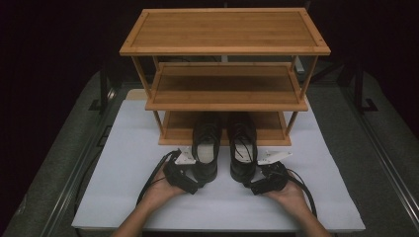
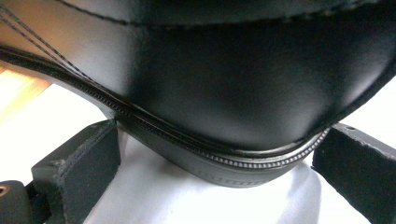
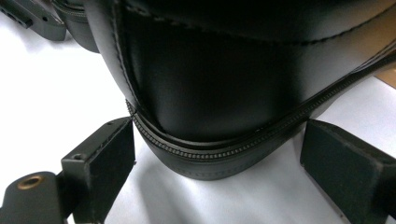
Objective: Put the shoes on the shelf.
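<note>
Two black leather shoes stand side by side on the white mat (image 1: 123, 192), toes reaching onto the bottom tier (image 1: 272, 132) of a bamboo rack. My left gripper (image 1: 196, 174) sits at the heel of the left shoe (image 1: 206, 140). In the left gripper view both jaws of that gripper (image 2: 215, 161) press against the sides of this heel (image 2: 224, 88). My right gripper (image 1: 248, 178) is behind the right shoe (image 1: 242, 140). Its own view shows the gripper (image 3: 217, 156) with a jaw on each side of that shoe's heel (image 3: 210, 88), touching the welt.
The three-tier bamboo rack (image 1: 225, 29) stands at the back of the mat; its middle tier (image 1: 225, 86) and top are bare. Grey table surface (image 1: 346, 148) surrounds the mat, with dark rails along both sides. Cables trail from each gripper toward the front edge.
</note>
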Motion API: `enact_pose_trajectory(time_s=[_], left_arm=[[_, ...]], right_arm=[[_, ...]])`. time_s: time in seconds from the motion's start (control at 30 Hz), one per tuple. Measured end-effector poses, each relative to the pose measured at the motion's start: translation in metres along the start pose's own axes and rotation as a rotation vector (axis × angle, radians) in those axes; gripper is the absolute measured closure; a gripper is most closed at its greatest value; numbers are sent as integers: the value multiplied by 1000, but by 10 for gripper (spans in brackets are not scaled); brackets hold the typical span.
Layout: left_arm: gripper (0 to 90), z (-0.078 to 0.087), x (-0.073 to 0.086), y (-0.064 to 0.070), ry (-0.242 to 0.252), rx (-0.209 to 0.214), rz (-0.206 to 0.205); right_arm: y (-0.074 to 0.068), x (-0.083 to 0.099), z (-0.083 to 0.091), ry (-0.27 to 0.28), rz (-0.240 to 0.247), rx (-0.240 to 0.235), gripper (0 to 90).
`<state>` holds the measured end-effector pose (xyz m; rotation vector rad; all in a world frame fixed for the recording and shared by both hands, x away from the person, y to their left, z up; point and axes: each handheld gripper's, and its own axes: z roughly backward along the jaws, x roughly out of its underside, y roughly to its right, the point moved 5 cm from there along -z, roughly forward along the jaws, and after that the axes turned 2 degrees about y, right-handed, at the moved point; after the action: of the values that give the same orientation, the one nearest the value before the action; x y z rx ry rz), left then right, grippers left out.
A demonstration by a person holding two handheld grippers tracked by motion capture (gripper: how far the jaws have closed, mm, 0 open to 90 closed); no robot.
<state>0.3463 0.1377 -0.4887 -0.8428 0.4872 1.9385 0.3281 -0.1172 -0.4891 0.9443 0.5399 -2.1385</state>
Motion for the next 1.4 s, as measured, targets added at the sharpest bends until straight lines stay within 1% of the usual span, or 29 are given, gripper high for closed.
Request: enact_pose_trajectory(time_s=[0.1,0.17,0.27,0.3,0.37,0.43,0.47,0.53,0.6,0.67,0.73,0.77,0.83,0.9,0.97,1.0,1.07,1.13,1.17,1.2,1.23,1.3,1.33,1.4], left_arm=[[23,-2,-3,0,20,7,4],[34,-3,-4,0,20,9,-4],[38,-5,-6,-1,7,13,-7],[36,-6,-8,-2,2,8,-6],[26,-9,-11,-4,-5,6,-5],[19,-12,-12,-5,-5,0,0],[17,-13,-13,-5,-7,-5,-6],[17,-13,-14,-5,-4,-8,-2],[17,-13,-16,-6,8,-4,11],[17,-12,-17,-8,32,11,37],[17,-11,-21,-11,40,29,66],[17,-12,-22,-13,30,30,64],[17,-15,-23,-14,16,21,52],[17,-16,-24,-15,21,21,55],[17,-16,-25,-17,34,30,72],[17,-16,-25,-18,38,31,72],[16,-17,-26,-20,59,32,92],[16,-16,-28,-23,73,33,105],[16,-17,-29,-24,62,33,102],[15,-16,-31,-26,46,28,89],[15,-17,-33,-27,40,28,87],[12,-17,-36,-30,62,27,103],[13,-18,-37,-32,53,24,103],[12,-19,-40,-36,55,9,106]], right_arm=[[0,-4,-3,9,-4,-8,122],[-1,-6,-5,18,-8,-19,137],[-2,-10,-9,21,6,-25,136],[-3,-11,-10,20,9,-26,135],[-3,-14,-12,15,16,-13,132],[-1,-14,-13,18,6,-9,129],[-1,-15,-14,17,2,-6,125],[0,-16,-15,14,2,6,112],[1,-18,-17,18,-8,13,101],[2,-20,-17,35,-29,4,99],[5,-24,-16,58,-52,-12,100],[6,-25,-15,64,-60,-17,100],[8,-25,-17,60,-59,-8,100],[9,-24,-18,58,-57,-4,101],[11,-26,-18,68,-61,-7,100],[12,-27,-17,66,-63,-10,100],[14,-31,-17,61,-58,-6,99],[17,-35,-17,73,-64,-9,99],[18,-36,-18,81,-73,-11,99],[19,-37,-18,81,-77,-13,99],[20,-37,-19,77,-76,-13,98],[23,-39,-20,86,-85,-13,96],[25,-41,-20,89,-90,-12,96],[29,-44,-23,92,-93,-8,94]])
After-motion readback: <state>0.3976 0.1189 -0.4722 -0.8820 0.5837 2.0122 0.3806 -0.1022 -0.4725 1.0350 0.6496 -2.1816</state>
